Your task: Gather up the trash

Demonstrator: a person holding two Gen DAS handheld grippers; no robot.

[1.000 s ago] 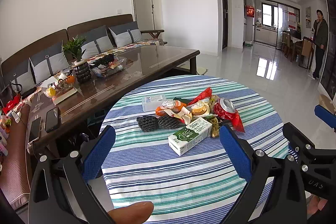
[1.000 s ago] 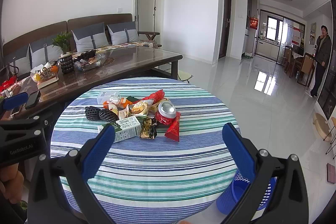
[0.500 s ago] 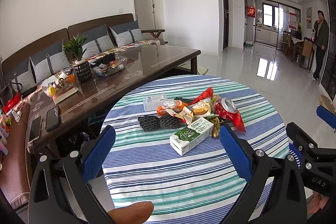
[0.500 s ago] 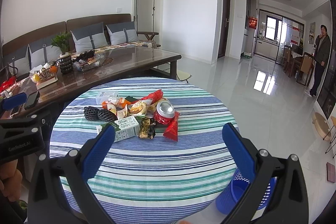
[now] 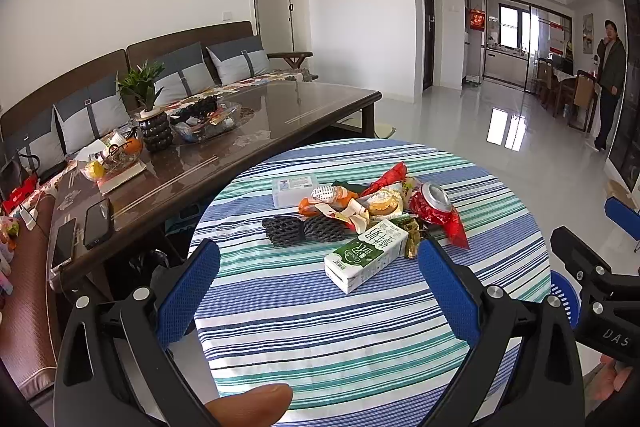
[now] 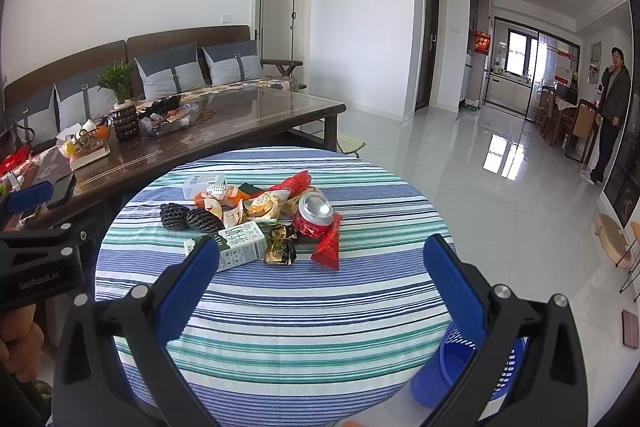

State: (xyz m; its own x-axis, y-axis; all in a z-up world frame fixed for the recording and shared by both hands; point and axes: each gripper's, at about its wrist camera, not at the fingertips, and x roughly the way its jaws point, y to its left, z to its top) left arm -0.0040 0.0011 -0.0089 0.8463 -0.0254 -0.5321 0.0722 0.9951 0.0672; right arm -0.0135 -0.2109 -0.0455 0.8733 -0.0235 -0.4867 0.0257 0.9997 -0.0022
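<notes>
While both grippers' fingers (image 5: 188,291) (image 6: 454,287) stay spread w/ nothing held, trash pile (image 5: 360,215) looks slightly nearer.

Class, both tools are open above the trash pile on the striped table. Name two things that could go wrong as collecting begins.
1. The red can sits on loose wrappers, so a grab could tip it or send it rolling.
2. The blue bin stands on the floor below the table edge, so a piece released early may miss it.

Blue-green striped tablecloth (image 5: 360,327), red can (image 5: 434,201) (green-white carton (image 5: 366,255)).
</notes>
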